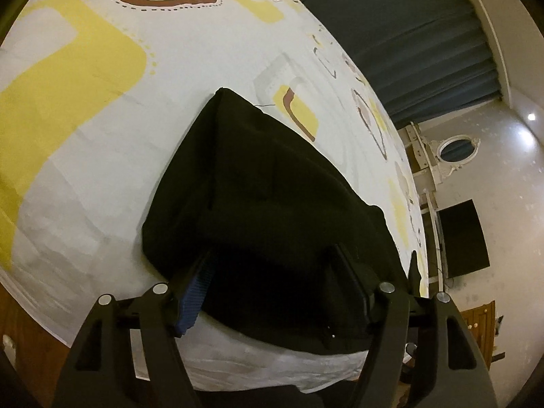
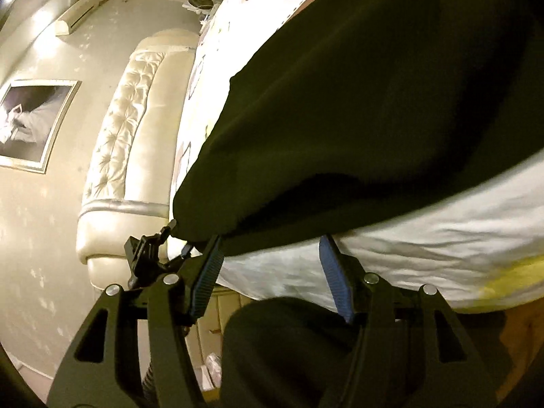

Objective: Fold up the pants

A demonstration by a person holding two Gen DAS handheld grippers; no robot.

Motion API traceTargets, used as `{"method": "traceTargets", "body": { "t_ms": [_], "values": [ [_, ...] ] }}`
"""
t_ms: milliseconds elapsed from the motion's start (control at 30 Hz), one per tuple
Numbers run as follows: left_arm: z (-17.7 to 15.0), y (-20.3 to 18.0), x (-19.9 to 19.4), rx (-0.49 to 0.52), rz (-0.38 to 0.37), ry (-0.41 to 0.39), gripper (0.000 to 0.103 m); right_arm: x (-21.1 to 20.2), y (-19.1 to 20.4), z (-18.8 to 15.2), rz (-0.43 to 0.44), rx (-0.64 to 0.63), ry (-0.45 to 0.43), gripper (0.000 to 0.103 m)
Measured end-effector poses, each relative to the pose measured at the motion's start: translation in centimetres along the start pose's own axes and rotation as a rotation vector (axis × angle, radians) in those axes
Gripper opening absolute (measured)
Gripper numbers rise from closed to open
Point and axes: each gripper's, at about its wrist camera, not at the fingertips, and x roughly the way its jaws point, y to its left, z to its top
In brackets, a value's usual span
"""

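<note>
A bed with a white sheet patterned in yellow and brown shapes carried folded black pants, which lay near its front edge, one end overhanging.

— Under it all: white bedsheet with yellow and brown rounded shapes. Beyond the edge, dark blue curtain, oval mirror, black screen.

— On the other side, cream tufted headboard, framed picture on the wall.
</note>
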Motion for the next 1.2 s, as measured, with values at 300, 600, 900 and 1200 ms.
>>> {"method": "traceTargets", "body": {
  "t_ms": [300, 600, 900, 1200],
  "values": [
    [0.1, 0.1, 0.0, 0.032, 0.077, 0.0, 0.045, -0.6, 0.3, -0.6, 0.034, 0.148, -0.121, 0.063],
    [0.1, 0.3, 0.1, 0.066, 0.12, 0.01, 0.037, -0.3, 1.3, -0.4, 0.048, 0.152, -0.159, 0.063],
    [-0.3, -0.7, -0.6, 0.101, 0.156, -0.006, 0.01, 2.1, 0.0, 0.0, 0.029, 0.167, -0.157, 0.006],
    [-1.2, 1.9, -0.4, 0.076, 0.097, 0.034, 0.009, 2.3, -1.4, -0.7, -0.023, 0.16, -0.119, 0.006]
  ]
}}
